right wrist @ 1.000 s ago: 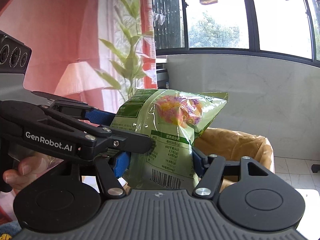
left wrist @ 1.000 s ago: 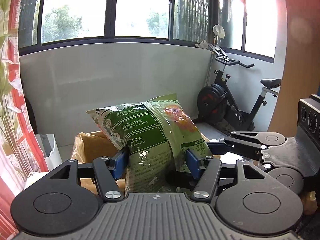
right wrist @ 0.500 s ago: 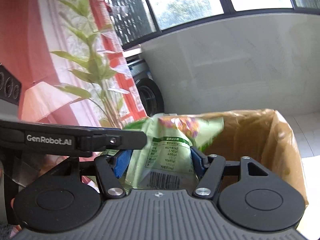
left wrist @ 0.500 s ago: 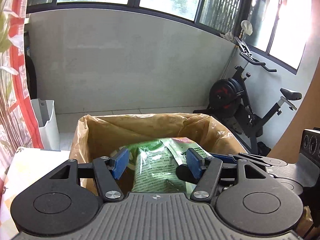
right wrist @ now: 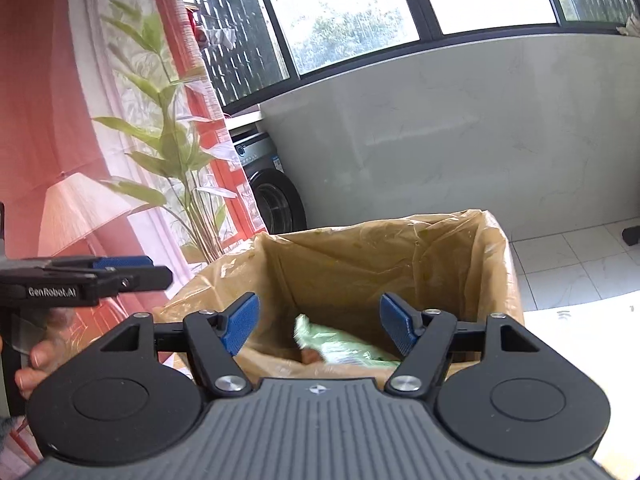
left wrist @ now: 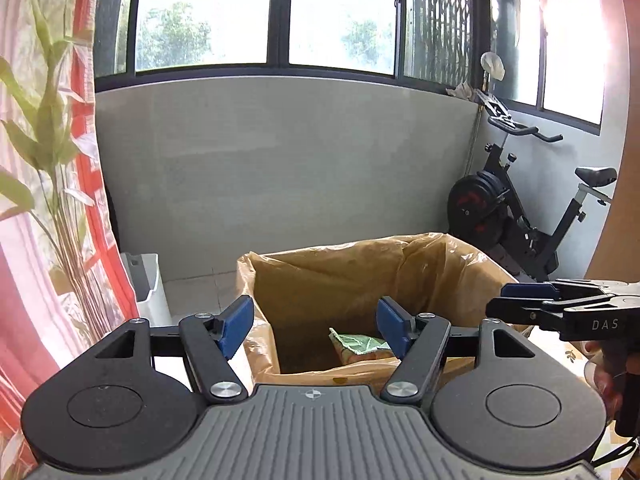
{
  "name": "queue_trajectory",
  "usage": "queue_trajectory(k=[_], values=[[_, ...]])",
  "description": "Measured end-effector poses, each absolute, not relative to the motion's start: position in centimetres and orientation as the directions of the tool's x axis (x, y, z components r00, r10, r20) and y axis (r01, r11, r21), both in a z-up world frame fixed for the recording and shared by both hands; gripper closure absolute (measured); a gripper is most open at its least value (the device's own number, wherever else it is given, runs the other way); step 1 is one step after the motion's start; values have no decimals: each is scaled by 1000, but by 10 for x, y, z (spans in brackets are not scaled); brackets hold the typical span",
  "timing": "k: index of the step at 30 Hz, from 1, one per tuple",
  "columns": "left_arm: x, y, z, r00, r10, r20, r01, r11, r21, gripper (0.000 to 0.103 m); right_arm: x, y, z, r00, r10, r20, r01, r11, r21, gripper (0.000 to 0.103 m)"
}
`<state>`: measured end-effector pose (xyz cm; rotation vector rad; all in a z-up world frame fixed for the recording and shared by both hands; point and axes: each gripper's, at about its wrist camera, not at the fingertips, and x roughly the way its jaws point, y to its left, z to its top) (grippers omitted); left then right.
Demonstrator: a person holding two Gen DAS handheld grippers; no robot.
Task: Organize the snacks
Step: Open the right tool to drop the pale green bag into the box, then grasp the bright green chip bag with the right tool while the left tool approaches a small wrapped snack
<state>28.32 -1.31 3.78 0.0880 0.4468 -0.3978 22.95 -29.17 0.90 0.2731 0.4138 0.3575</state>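
Blue pads on both grippers stand wide apart with nothing between them — the left gripper [left wrist: 314, 322] and the right gripper [right wrist: 320, 322] each hold only air above the box [left wrist: 452, 256]. Both jaws gape about as far as they look able to go, which fits a release over the opening and no grip on anything. Below them the green snack bag [left wrist: 360, 344] lies at the bottom of the box, tilted toward the near right corner; in the right wrist view the bag [right wrist: 340, 346] is blurred, so whether it has settled cannot be told. The box is lined with a tan plastic liner [right wrist: 400, 248] folded over its rim, probably to keep the cardboard clean. Each gripper shows in the other's view at the side, level with the rim, so the two flank the opening. Beyond stand a grey wall [left wrist: 280, 160], a plant [right wrist: 176, 152], and an exercise bike [left wrist: 520, 216]. This bag appears stowed; other snacks are out of view.
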Motion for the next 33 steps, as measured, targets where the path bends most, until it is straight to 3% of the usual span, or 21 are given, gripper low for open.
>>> queue_trajectory(k=[11, 17, 21, 28, 33], values=[[216, 40, 64, 881, -312, -356, 306, 949, -75, 31, 151, -264, 3, 863, 413, -291, -338, 900, 275, 26], [182, 54, 24, 877, -233, -420, 239, 970, -39, 31, 111, -236, -31, 878, 359, -317, -303, 929, 213, 25], [162, 54, -11, 862, -216, -458, 246, 969, 5, 31, 98, -213, -65, 848, 364, -384, -318, 931, 181, 25], [142, 57, -58, 834, -217, -507, 213, 975, -66, 31, 88, -195, -107, 776, 394, -493, -341, 919, 197, 25], [133, 50, -76, 818, -172, -548, 174, 984, -49, 31, 86, -194, -118, 757, 414, -505, -367, 910, 196, 8]])
